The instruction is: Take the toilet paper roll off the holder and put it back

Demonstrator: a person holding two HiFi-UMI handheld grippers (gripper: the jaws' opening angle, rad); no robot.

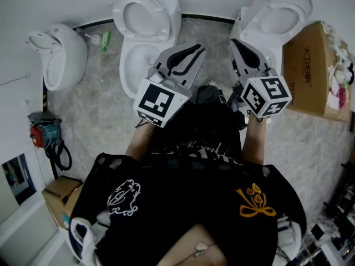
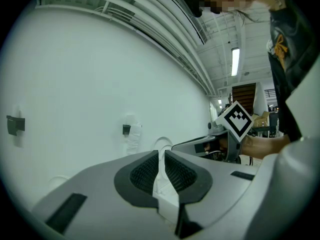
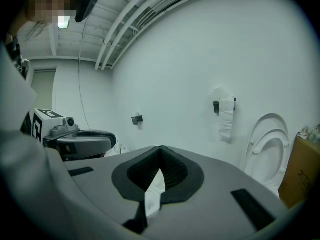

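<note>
Plain white wall above a grey marbled floor [image 1: 100, 110], two white porcelain toilets [image 1: 145, 32] with raised lids at its foot. High on that wall, well ahead of both claws: the white toilet paper roll [image 3: 226, 115], seated on its small black wall holder [image 3: 216, 106], a loose tail of paper hanging straight down, near the right-hand toilet. Left claw [image 2: 161, 156] closed to a thin slit on nothing; right claw [image 3: 160, 151] shut tight, likewise empty; both held low, side by side. Judged from this: removal not yet begun, approach step only. Next: raise one claw to the roll, open wide enough to straddle it, close gently without crushing the soft paper, then slide it off the holder, minding the dangling tail.
</note>
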